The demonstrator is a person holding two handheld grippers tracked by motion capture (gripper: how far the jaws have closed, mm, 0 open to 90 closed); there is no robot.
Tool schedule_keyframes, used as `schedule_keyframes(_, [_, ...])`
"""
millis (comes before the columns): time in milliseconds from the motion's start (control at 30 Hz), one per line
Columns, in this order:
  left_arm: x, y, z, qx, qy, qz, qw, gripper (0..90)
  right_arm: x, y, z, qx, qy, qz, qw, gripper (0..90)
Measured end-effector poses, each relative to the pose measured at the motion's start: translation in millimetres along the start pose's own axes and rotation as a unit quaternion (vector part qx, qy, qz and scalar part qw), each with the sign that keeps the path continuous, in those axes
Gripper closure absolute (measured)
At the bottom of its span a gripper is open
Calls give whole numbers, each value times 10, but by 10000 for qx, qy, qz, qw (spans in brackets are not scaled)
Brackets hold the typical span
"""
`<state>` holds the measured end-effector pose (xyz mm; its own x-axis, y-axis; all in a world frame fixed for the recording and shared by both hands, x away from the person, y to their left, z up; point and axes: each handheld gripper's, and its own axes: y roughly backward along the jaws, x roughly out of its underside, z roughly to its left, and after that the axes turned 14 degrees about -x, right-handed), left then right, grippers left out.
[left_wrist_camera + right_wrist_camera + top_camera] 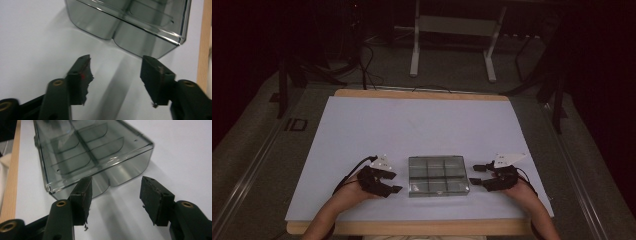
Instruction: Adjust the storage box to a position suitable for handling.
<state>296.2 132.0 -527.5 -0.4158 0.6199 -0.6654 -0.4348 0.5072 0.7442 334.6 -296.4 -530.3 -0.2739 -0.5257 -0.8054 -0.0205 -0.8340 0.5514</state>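
Grippers flank the box, no grasp yet

On the white rectangular table mat (362, 130), near its front edge, lies a clear smoky plastic compartment box (438, 175), lid closed. Left gripper (394, 182) and right gripper (475, 174) flank it, jaws apart, holding nothing; grasping and opening seemingly remain.

Both forearms are coming in from the near edge, angling inward toward each other. The left hand-held gripper (396, 182) is pointing right, its jaws standing apart with nothing between them. The right hand-held gripper (475, 173) is pointing left, jaws likewise parted and gripping nothing.
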Motion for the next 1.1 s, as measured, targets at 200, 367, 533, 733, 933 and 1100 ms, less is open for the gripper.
schedule_keyframes(200, [-50,-67,-20,-6,9,216,9998,581,2,-65,9,-115,79,243,9996,555])
schedule_keyframes(367, [-85,-116,-47,53,-169,261,9995,699,13,-84,6,-188,106,364,9991,708])
schedule_keyframes(533, [-116,-146,-52,-12,-219,256,9994,758,19,-110,3,-259,88,418,9988,815])
schedule_keyframes(733, [-140,-147,-57,-27,-372,268,9989,816,24,-121,3,-293,75,495,9983,872])
schedule_keyframes(933, [-168,-159,-63,-47,-434,255,9987,882,19,-133,22,-374,112,580,9976,900])
schedule_keyframes(1100, [-198,-162,-79,-33,-455,160,9988,900,-1,-140,39,-381,167,596,9974,900])
